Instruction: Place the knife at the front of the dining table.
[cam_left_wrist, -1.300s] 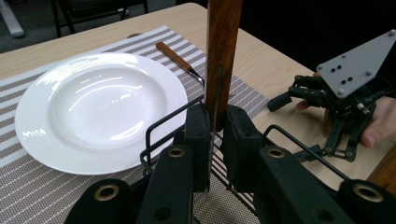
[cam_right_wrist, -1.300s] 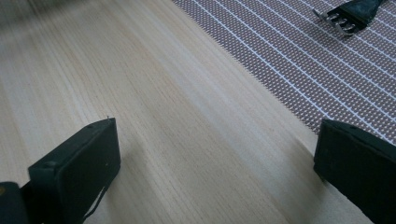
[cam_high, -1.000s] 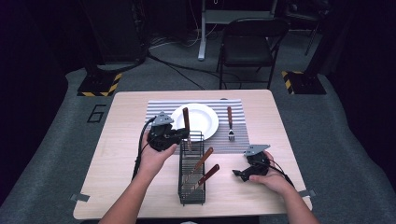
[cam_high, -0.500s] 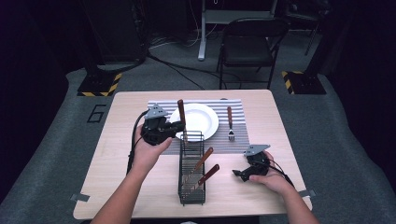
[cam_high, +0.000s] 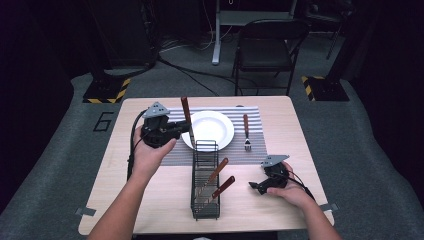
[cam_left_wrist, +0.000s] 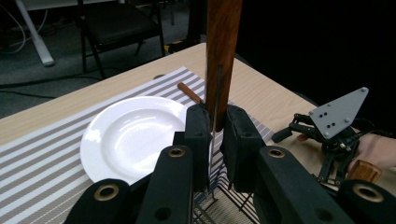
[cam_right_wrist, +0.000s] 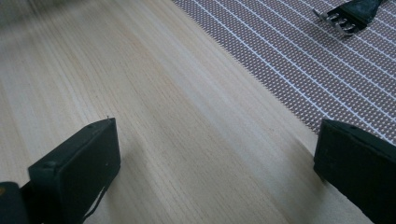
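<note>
Between the black pads of the left gripper (cam_left_wrist: 212, 135) sits a wooden-handled knife (cam_left_wrist: 222, 56), pinched just where the handle meets the metal, its handle standing upright above the jaws. From the high view, this gripper (cam_high: 186, 129) is held above the table's left half, at the near-left edge of the white plate (cam_high: 212, 127), with the knife's handle (cam_high: 186, 111) pointing up. Just below it stands the black wire caddy (cam_high: 205, 182), where two more wooden-handled utensils (cam_high: 216, 179) lean. The plate rests on a striped placemat (cam_high: 250, 150), and a fork (cam_high: 246, 132) lies to its right. Near the table's front right, the right gripper (cam_high: 257, 186) rests low on the wood, its jaws spread wide with nothing between them (cam_right_wrist: 212, 154).
</note>
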